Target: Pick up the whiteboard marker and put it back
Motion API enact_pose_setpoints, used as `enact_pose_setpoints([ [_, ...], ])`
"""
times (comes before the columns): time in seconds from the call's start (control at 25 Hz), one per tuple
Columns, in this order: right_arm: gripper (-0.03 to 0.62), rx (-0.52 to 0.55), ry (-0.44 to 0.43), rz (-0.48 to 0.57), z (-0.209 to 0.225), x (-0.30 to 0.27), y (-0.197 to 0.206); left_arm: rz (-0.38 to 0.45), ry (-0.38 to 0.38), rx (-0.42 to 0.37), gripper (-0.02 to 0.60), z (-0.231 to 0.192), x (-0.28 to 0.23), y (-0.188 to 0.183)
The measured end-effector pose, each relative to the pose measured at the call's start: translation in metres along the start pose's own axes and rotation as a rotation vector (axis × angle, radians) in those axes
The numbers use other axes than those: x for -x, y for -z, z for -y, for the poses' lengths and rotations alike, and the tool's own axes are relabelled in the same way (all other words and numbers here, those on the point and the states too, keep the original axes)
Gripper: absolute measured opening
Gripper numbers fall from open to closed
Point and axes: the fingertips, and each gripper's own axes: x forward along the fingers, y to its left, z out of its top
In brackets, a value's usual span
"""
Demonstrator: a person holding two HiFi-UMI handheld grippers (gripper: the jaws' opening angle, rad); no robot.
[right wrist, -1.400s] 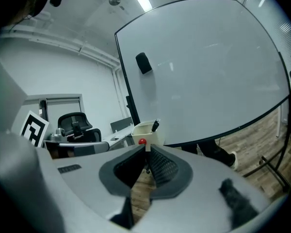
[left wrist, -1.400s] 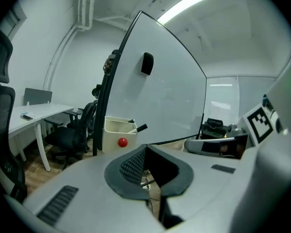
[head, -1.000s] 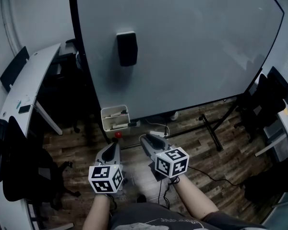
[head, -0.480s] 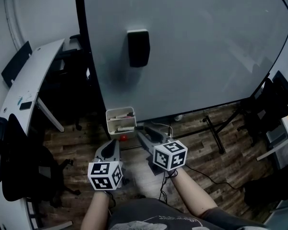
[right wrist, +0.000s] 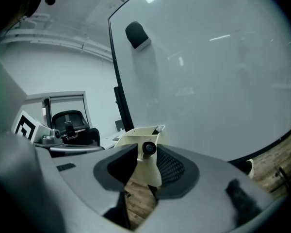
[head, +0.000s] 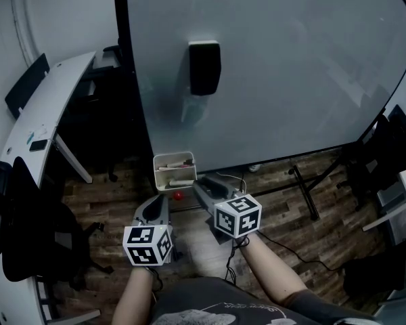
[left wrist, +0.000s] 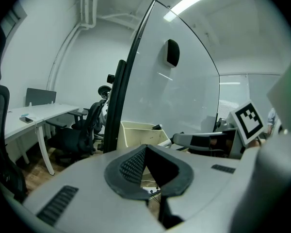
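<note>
Below the whiteboard point(head: 291, 80), head view, holder: a cream open-topped holder point(head: 156, 171) sits at the board's lower left corner. A few pens point(head: 179, 181) lie lengthwise in it, too small to tell apart.
Head view, my tongs: my left tongs point(head: 160, 199) are near the holder's front and not touching it. My right tongs point(head: 200, 185) have their tips just beside its right end.
Head view, surroundings: a black eraser point(head: 204, 68) is stuck on the board above the holder, and a white desk point(head: 47, 107) stands well off to the left.
Left gripper view, holder: its cream wall faces me, beside the board's black frame point(left wrist: 117, 106). One dark pen end pokes above the rim.
Left gripper view, left tongs: the jaws meet tip to tip with nothing between them.
Right gripper view, holder: I see it corner-on, straight ahead between my jaws.
Right gripper view, whiteboard marker point(right wrist: 148, 148): it points end-on at me at the holder's near corner. I see only a dark round end, which hides the body behind it.
Right gripper view, right tongs: the jaws stand wide apart. They have just been opening, then eased in a touch. The marker's end shows between them, but the pads are clear of it and I grip nothing.
Change since a second ago: my right tips were apart from the holder's right end and are now just beside it. My left tongs are nearer its front too.
</note>
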Motion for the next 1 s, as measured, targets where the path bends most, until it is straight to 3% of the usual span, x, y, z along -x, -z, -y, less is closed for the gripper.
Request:
enact_pose_setpoints([
  [0.08, 0.100, 0.009, -0.004, -0.004, 0.000, -0.001, 0.000, -0.001, 0.002, -0.001, 0.014, 0.000, -0.001, 0.000],
  [0.4, 0.087, 0.044, -0.038, 0.001, -0.009, 0.000, -0.005, -0.003, -0.001, 0.003, 0.014, 0.001, 0.000, 0.000],
  [1.0, 0.084, 0.080, -0.005, 0.160, -0.034, 0.067, -0.039, 0.035, 0.000, -0.022, 0.014, 0.033, 0.042, -0.003],
])
